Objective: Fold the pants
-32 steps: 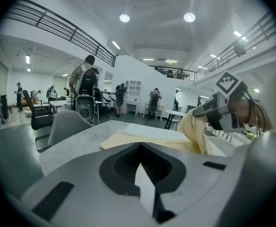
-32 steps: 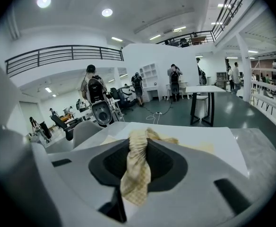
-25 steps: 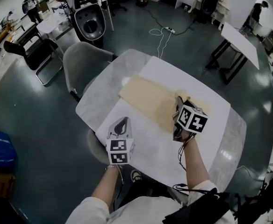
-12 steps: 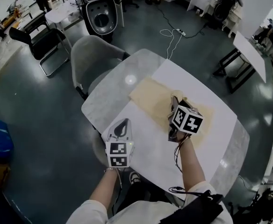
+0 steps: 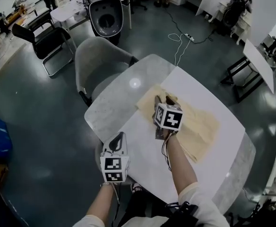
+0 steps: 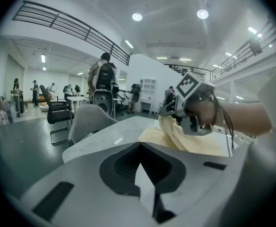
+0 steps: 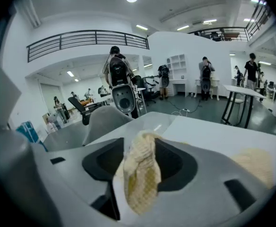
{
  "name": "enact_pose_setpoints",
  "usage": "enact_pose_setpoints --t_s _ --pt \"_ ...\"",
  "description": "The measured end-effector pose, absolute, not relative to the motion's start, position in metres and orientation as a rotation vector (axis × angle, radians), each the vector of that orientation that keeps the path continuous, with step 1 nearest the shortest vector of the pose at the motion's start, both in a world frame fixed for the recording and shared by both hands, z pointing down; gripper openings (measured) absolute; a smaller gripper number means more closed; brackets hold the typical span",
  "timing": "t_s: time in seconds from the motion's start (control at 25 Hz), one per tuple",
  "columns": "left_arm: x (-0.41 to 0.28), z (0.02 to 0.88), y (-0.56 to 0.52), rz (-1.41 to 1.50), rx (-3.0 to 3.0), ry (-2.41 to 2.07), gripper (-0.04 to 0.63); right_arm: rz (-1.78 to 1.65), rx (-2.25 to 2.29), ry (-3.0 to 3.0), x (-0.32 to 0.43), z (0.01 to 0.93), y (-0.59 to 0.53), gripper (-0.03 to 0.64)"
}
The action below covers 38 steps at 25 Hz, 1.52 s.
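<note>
Right gripper [image 5: 164,100]: a bunched fold of the pants [image 5: 200,126] sits between its jaws and fills the gap. The jaws have just been opening, yet the right gripper view shows the cream cloth pinched and standing up in the notch. The left gripper view shows that fold raised off the table [image 5: 121,96] and hanging from the jaws. Finding: this gripper has hold of the pants.

Left gripper [image 5: 120,137]: its jaws are drawn together to a point with nothing between them. It hovers at the near edge of the table, gripping nothing.

Pants: apart from the lifted fold, the garment lies flat on the table. It spreads ahead of the right jaws and off to their right. Its near edge runs back beside the right forearm. From the left jaws the pants lie ahead and to the right, well apart, and the right gripper stands between those jaws and most of the cloth.

Surroundings: a grey chair [image 5: 99,63] stands beyond the table's far-left edge, ahead and left of the left jaws.
</note>
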State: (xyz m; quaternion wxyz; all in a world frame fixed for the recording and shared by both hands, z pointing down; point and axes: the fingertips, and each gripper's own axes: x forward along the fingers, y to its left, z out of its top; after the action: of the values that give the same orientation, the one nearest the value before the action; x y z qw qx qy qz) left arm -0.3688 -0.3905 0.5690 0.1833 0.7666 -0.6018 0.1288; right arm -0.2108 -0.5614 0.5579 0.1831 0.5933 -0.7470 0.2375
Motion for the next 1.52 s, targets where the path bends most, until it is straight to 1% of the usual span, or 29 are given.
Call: enact_pose_setpoints --t_s 0.04,0.08,0.24,0.4,0.68,0.92,1.0,1.08,1.16,1.28,1.32,1.52 --pt "-0.370 0.575 -0.389 0.371 2.151 -1.692 0.000 0.676 1.647 -2.124 -0.222 0.568 -0.565 0.237" --pt "-0.371 0.581 -0.388 0.379 2.143 -1.688 0.000 0.685 1.630 -2.133 -0.231 0.576 -0.566 0.265" --pt "-0.369 0.600 -0.381 0.395 2.121 -1.665 0.000 0.700 1.598 -2.121 -0.239 0.600 -0.550 0.238" --pt "-0.359 0.605 -0.376 0.390 2.113 -1.643 0.000 0.729 1.594 -2.093 -0.223 0.616 -0.528 0.222" --pt "-0.342 0.598 -0.375 0.371 2.122 -1.628 0.000 0.732 1.666 -2.043 -0.176 0.606 -0.509 0.215" --pt "-0.311 0.586 -0.373 0.356 2.157 -1.605 0.000 0.742 1.759 -1.981 -0.113 0.593 -0.483 0.212" --pt "-0.299 0.581 -0.370 0.352 2.171 -1.591 0.000 0.748 1.797 -1.951 -0.090 0.588 -0.470 0.201" --pt "-0.285 0.576 -0.367 0.348 2.183 -1.576 0.000 0.760 1.847 -1.916 -0.066 0.583 -0.454 0.173" --pt "-0.270 0.572 -0.363 0.345 2.200 -1.559 0.000 0.765 1.912 -1.875 -0.039 0.578 -0.436 0.122" --pt "-0.249 0.565 -0.357 0.345 2.227 -1.531 0.000 0.765 1.993 -1.819 -0.002 0.572 -0.410 0.014" --pt "-0.243 0.563 -0.355 0.344 2.235 -1.523 0.000 0.772 2.009 -1.806 0.009 0.570 -0.401 -0.005" --pt "-0.209 0.553 -0.347 0.353 2.258 -1.495 0.000 0.851 2.063 -1.767 0.059 0.571 -0.363 -0.006"
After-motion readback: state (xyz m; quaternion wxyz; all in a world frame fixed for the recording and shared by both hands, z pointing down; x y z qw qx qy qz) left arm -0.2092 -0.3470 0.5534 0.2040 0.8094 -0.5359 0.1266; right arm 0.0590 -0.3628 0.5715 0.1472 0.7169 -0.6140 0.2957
